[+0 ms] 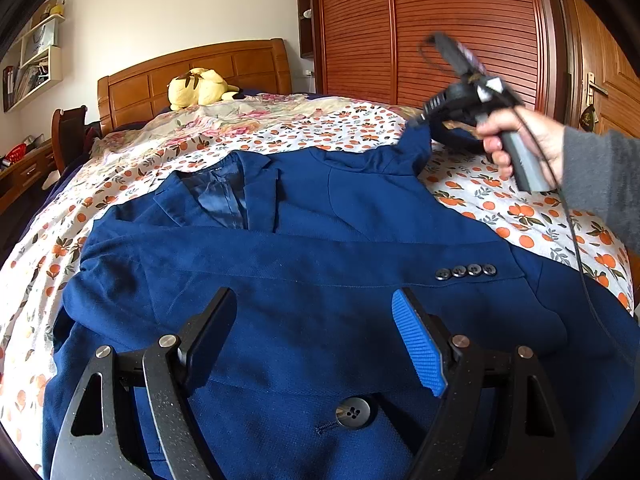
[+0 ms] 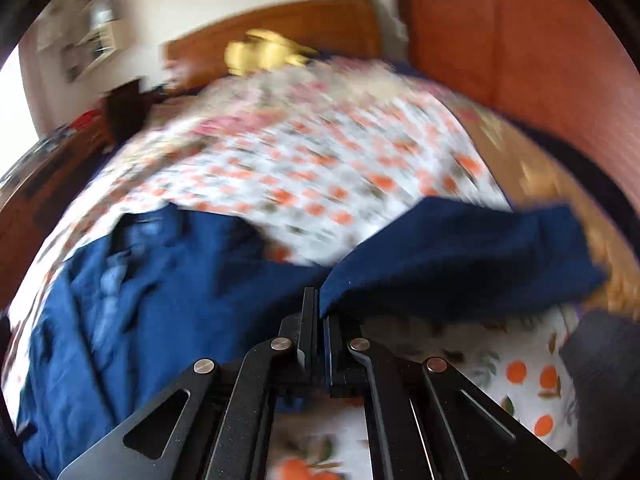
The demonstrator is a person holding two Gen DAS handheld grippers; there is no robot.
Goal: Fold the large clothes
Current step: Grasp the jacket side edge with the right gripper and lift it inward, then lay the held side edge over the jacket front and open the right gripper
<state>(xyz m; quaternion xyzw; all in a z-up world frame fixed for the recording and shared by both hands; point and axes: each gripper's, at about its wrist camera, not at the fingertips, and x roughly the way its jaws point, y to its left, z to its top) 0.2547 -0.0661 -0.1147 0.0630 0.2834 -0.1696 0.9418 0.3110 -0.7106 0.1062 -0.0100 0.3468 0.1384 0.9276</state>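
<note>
Left gripper [image 1: 316, 332] hovering wide open above the blue jacket [image 1: 280, 280], spread front-up across the orange-print bedsheet [image 1: 520, 212], nothing between its pads. Farther right, right gripper [image 2: 320, 308] clamped tight on a raised edge of the jacket [image 2: 440, 264], probably near a shoulder or sleeve, though motion blur hides which. At the far right, hand [image 1: 516, 144] in a grey sleeve [image 1: 600, 184] gripping the tool's handle.
</note>
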